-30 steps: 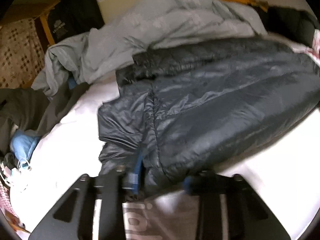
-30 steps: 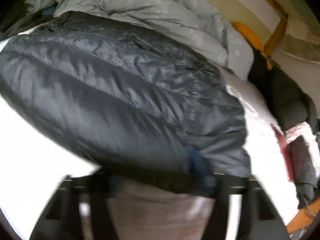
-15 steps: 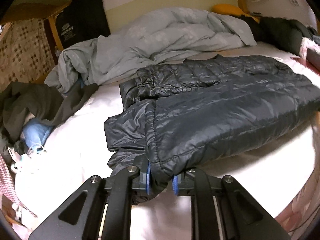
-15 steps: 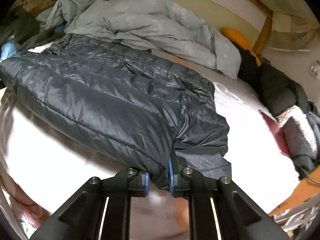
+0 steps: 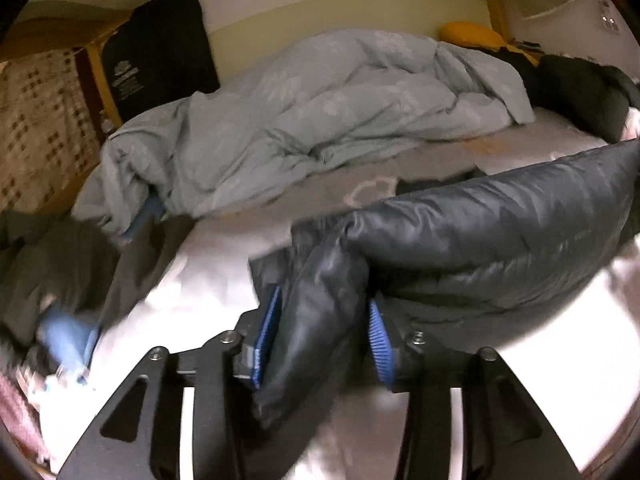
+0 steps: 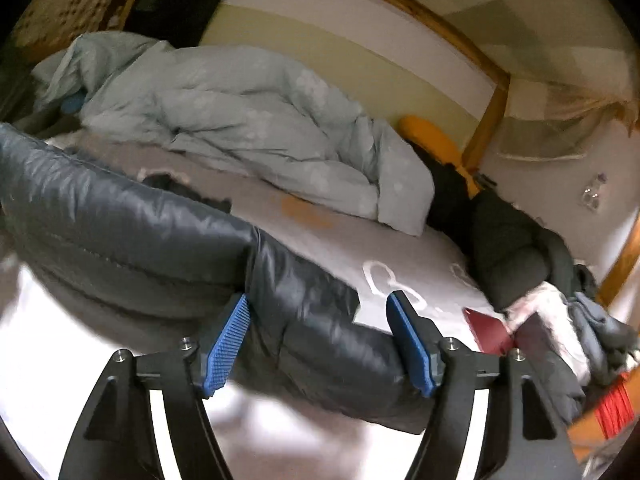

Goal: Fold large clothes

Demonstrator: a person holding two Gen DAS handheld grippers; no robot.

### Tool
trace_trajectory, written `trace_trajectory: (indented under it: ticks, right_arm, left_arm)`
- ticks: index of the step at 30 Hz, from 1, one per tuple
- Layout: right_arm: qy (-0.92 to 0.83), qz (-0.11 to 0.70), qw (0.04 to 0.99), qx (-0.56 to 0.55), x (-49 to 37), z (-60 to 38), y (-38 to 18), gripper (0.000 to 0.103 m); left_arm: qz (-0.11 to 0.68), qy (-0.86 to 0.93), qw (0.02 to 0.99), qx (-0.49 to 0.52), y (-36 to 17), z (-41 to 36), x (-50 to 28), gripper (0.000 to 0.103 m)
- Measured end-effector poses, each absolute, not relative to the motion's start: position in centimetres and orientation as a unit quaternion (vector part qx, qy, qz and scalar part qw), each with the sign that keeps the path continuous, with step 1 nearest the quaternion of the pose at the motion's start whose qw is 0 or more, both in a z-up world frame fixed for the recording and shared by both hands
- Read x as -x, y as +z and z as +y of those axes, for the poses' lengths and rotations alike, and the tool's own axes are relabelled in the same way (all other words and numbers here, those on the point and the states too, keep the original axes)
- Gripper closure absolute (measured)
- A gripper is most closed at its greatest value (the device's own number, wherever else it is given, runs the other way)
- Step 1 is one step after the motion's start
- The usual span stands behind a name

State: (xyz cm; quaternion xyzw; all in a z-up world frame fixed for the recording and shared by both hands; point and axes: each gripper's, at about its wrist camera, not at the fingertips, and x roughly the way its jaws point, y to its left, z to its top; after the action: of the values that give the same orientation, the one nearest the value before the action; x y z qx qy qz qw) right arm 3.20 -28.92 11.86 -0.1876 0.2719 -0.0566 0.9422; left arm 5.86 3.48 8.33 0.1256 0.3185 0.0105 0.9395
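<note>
A dark navy puffer jacket (image 5: 472, 236) lies folded lengthwise across the near part of the white bed sheet (image 5: 192, 284). My left gripper (image 5: 320, 340) is open, blue pads spread on either side of the jacket's left end, which bulges between them. In the right wrist view the same jacket (image 6: 132, 232) stretches left, and my right gripper (image 6: 320, 344) is open with the jacket's right end lying loose between its pads.
A rumpled pale blue duvet (image 5: 320, 108) fills the back of the bed. Dark clothes (image 6: 508, 240) and a red item (image 6: 488, 328) pile at the right. Grey clothes and a blue item (image 5: 64, 336) lie at the left edge. A wooden bed frame (image 6: 492, 112) stands behind.
Both grippers were shut on the jacket's folded edge half a second ago; both have now opened and released it. The jacket has dropped onto the sheet.
</note>
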Motion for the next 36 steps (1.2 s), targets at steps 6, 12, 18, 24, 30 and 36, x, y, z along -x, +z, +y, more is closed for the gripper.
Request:
trace_trajectory:
  ticks: [6, 12, 18, 24, 30, 36]
  right_arm:
    - [-0.059, 0.302, 0.939, 0.156, -13.3, -29.7, 10.3, 0.032]
    - [-0.057, 0.336, 0.932, 0.126, -17.9, -30.8, 5.8, 0.032]
    - [-0.056, 0.304, 0.946, 0.098, -16.9, -32.5, 6.1, 0.026]
    - [-0.100, 0.236, 0.966, 0.021, -12.9, -36.0, 10.0, 0.018]
    - [-0.043, 0.192, 0.978, -0.062, -9.9, -38.2, 13.1, 0.018]
    - [0.001, 0.216, 0.972, -0.088, -9.9, -38.2, 12.7, 0.013]
  left_arm:
    - [0.350, -0.008, 0.932, -0.088, 6.4, 5.7, -15.3, 0.050]
    - [0.344, -0.029, 0.937, -0.049, 2.9, 7.3, -17.8, 0.036]
    - [0.300, -0.048, 0.951, -0.049, 3.6, 8.4, -17.3, 0.034]
    - [0.232, -0.032, 0.971, -0.049, 8.0, 9.0, -13.4, 0.034]
    - [0.193, -0.045, 0.980, 0.004, 11.8, 10.9, -11.1, 0.034]
    - [0.227, -0.067, 0.971, -0.006, 11.8, 10.7, -11.7, 0.063]
